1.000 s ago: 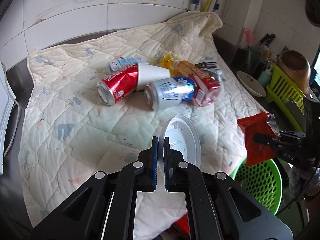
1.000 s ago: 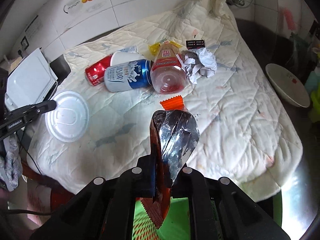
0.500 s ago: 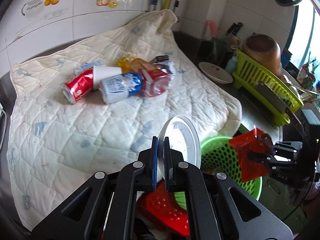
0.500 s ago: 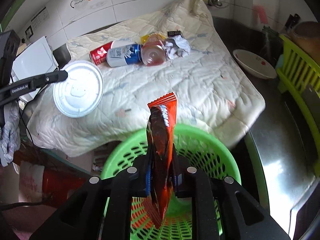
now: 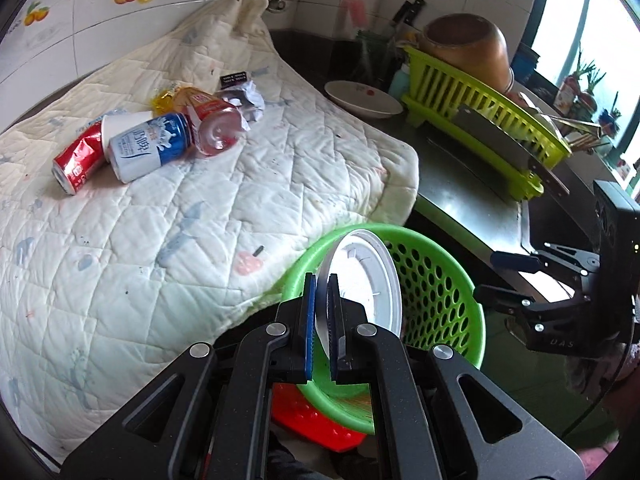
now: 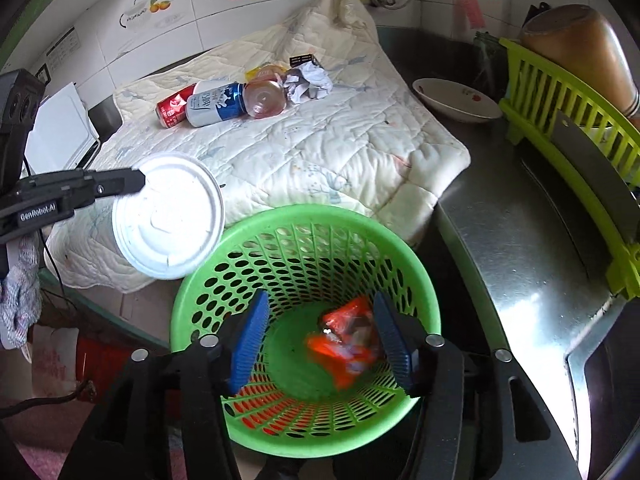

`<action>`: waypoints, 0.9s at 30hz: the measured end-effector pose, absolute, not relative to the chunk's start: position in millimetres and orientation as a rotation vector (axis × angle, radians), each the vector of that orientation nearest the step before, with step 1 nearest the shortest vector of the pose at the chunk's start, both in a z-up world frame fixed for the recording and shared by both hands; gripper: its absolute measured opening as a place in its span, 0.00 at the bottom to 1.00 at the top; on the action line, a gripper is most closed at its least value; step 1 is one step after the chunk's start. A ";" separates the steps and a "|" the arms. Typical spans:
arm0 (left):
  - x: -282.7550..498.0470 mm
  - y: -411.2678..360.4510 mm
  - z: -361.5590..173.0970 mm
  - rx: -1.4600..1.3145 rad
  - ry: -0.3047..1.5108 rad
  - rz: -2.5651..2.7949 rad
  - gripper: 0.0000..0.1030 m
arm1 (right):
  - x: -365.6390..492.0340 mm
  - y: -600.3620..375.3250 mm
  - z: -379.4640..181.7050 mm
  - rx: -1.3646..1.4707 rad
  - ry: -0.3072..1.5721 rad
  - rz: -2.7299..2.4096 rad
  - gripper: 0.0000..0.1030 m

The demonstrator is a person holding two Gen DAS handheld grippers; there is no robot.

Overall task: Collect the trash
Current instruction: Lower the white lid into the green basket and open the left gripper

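My left gripper (image 5: 320, 292) is shut on the rim of a white plastic lid (image 5: 370, 280), held on edge over the near rim of the green basket (image 5: 448, 276). From the right wrist view the same lid (image 6: 168, 216) hangs just left of the basket (image 6: 304, 216). My right gripper (image 6: 318, 316) hovers above the basket with its jaws opening and nothing between them. The orange snack wrapper (image 6: 346, 344) lies blurred down in the basket. On the quilt (image 5: 200, 200) lie a red can (image 5: 78, 158), a blue-and-white can (image 5: 150, 146), a clear bottle (image 5: 218, 132) and crumpled paper (image 5: 248, 98).
A lime dish rack (image 5: 480, 112) with a brown pot (image 5: 468, 48) stands on the steel counter (image 6: 520, 248) at the right. A white bowl (image 5: 362, 98) sits beside the quilt. A red basket (image 5: 312, 416) lies under the green one.
Both grippers swung away from the quilt to the green basket. The right gripper opened and let go of the orange wrapper, which dropped into the basket. The left gripper keeps hold of the lid.
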State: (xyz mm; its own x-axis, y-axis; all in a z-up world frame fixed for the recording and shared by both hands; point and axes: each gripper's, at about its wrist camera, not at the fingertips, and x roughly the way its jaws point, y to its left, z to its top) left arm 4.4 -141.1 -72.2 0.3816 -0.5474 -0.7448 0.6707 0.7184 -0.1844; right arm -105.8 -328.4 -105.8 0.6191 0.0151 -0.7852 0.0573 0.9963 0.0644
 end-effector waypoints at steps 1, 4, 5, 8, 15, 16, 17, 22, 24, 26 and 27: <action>2.2 -144.9 -74.3 0.163 0.891 -0.788 0.04 | -108.5 -330.7 -104.4 0.087 0.898 -0.029 0.53; -2.8 -154.0 -80.3 0.171 0.915 -0.808 0.04 | -114.8 -337.2 -100.3 0.093 0.885 -0.042 0.56; -3.9 -155.6 -82.0 0.171 0.922 -0.814 0.04 | -117.1 -339.3 -99.1 0.095 0.881 -0.047 0.56; -6.5 -160.8 -86.5 0.173 0.946 -0.830 0.05 | -121.3 -344.2 -96.6 0.099 0.872 -0.053 0.57; -9.7 -166.8 -96.2 0.184 0.986 -0.856 0.08 | -122.2 -346.5 -95.6 0.100 0.870 -0.054 0.58; -8.9 -166.6 -97.2 0.179 0.993 -0.863 0.09 | -121.6 -346.5 -95.6 0.100 0.870 -0.053 0.58; -8.4 -166.0 -97.5 0.176 0.994 -0.863 0.15 | -120.7 -345.8 -95.5 0.098 0.869 -0.052 0.59; -1.4 -159.2 -93.8 0.167 0.982 -0.839 0.27 | -112.0 -343.1 -93.6 0.091 0.867 -0.041 0.60; 3.2 -155.3 -91.4 0.165 0.974 -0.823 0.28 | -107.1 -342.4 -92.1 0.090 0.864 -0.037 0.62; 10.2 -148.8 -88.5 0.154 0.969 -0.800 0.32 | -101.1 -340.7 -90.6 0.089 0.861 -0.031 0.64; 13.8 -145.2 -87.0 0.150 0.962 -0.785 0.38 | -97.9 -339.5 -89.8 0.085 0.860 -0.029 0.64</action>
State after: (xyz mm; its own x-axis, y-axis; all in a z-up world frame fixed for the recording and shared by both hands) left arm 13.8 -145.2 -87.0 0.3241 -0.5326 -0.7819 0.6590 0.7200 -0.2172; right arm -97.9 -339.5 -89.8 0.6526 0.0088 -0.7577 0.0597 0.9962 0.0630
